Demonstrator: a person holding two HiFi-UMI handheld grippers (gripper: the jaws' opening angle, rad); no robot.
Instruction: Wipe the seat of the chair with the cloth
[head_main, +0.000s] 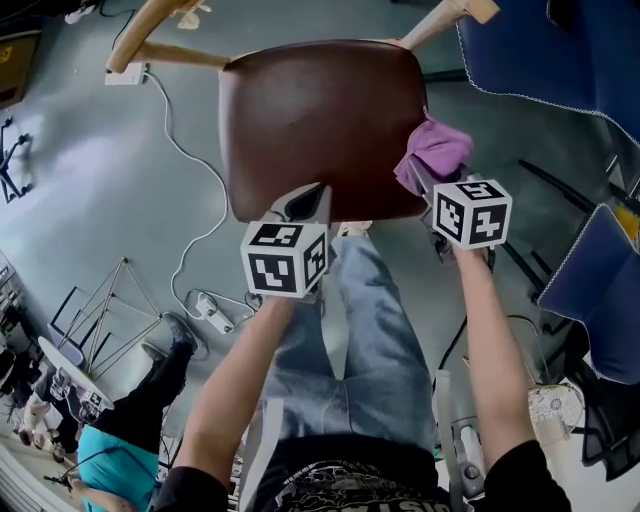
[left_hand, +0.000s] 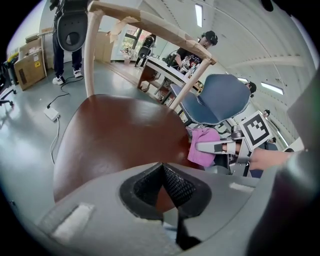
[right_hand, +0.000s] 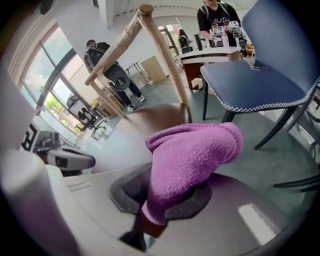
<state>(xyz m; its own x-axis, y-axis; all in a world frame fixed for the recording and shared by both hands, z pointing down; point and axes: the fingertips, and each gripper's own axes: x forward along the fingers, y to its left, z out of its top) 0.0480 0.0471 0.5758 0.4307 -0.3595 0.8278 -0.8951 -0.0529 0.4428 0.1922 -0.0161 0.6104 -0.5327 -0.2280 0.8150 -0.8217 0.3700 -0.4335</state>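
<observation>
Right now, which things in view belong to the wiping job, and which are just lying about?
For the job:
- brown chair seat
- purple cloth, clamped in the right gripper
- left gripper, shut and empty, over the seat's front edge

Lying about:
- white power strip with its cable on the floor
- blue chairs to the right

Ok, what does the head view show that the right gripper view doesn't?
Only the head view: the jeans and the white power strip on the floor. Only the right gripper view: the jaws clamped on the cloth, and a person standing at a white desk. Both: the brown seat, the purple cloth, a blue chair.
</observation>
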